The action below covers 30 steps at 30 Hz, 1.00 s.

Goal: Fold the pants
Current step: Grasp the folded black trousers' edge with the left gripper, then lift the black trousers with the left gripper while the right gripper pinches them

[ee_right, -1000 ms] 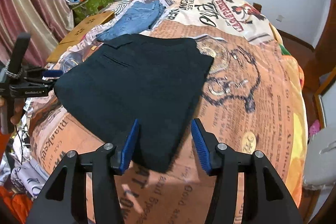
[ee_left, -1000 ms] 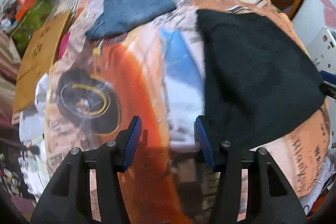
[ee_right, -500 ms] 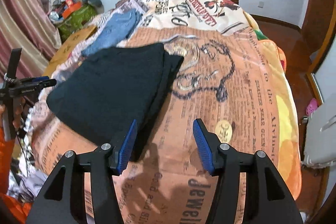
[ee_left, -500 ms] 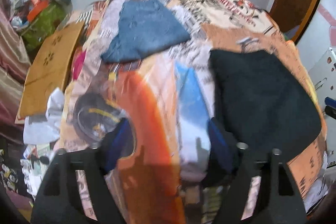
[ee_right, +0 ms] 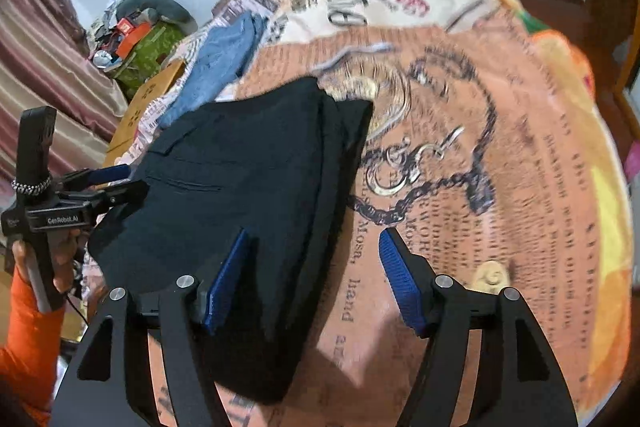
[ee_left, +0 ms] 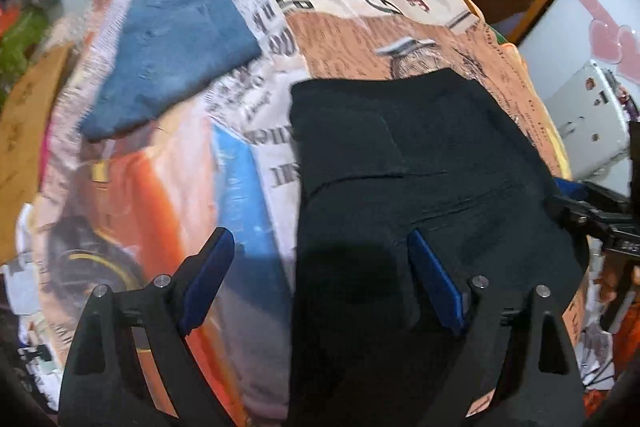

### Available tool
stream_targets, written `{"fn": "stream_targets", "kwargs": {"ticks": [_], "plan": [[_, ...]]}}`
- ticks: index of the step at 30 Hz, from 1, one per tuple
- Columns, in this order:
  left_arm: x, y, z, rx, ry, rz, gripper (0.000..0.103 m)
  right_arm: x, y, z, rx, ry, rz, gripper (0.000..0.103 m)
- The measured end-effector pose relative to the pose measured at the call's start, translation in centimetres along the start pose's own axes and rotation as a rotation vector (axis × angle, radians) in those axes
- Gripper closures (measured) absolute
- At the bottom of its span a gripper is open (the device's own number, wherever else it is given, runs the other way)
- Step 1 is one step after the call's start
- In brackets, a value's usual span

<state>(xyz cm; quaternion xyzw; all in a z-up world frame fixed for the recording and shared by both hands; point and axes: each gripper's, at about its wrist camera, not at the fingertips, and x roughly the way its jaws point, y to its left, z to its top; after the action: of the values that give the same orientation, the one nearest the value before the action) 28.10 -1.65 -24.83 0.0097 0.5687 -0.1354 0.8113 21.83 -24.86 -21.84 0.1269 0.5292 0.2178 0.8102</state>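
1. The black pants (ee_left: 420, 187) are seen folded into a compact stack on the bed (ee_left: 340, 39), filling the centre and right of the left wrist frame.
2. In the right wrist frame the pants (ee_right: 248, 195) are placed left of centre, with layered edges shown along their right side.
3. The left claw (ee_left: 320, 279) is held wide above the bed; its jaws have just been opening, and nothing is gripped between them. The left edge of the pants is seen between the blue pads (ee_left: 436, 287), without any contact that can be made out.
4. The right claw (ee_right: 312, 279) is also spread, its jaws having just been opening; the right edge of the pants is framed between them, and no grip is shown.
5. The left claw (ee_right: 112, 175) is also caught at the left edge of the right wrist frame, just beside the pants, carried by a hand (ee_right: 60, 255) in an orange sleeve (ee_right: 28, 339).
6. Folded jeans (ee_left: 172, 51) are laid in the upper left of the left wrist frame, apart from the pants.
7. Both frames are blurred.
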Motion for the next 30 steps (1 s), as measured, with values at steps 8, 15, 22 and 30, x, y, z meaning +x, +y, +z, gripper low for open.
{"fn": "stream_targets", "kwargs": {"ticks": [8,15,22,30], "plan": [[3.3,0.9,1.8,-0.024,0.091,-0.157,0.003,1.9,-1.2,1.3,0.052,0.041,0.093,0.038],[4.7,1.1,3.1,-0.027,0.113,-0.219,0.002,3.0,-1.3,2.6,0.050,0.053,0.130,0.035],[5.7,0.7,5.1,-0.045,0.125,-0.267,0.003,4.0,-1.0,3.8,0.020,0.070,0.153,0.039],[5.9,-1.8,6.7,0.037,0.144,-0.208,0.024,4.6,-0.9,4.6,0.002,0.066,0.149,0.069]]}}
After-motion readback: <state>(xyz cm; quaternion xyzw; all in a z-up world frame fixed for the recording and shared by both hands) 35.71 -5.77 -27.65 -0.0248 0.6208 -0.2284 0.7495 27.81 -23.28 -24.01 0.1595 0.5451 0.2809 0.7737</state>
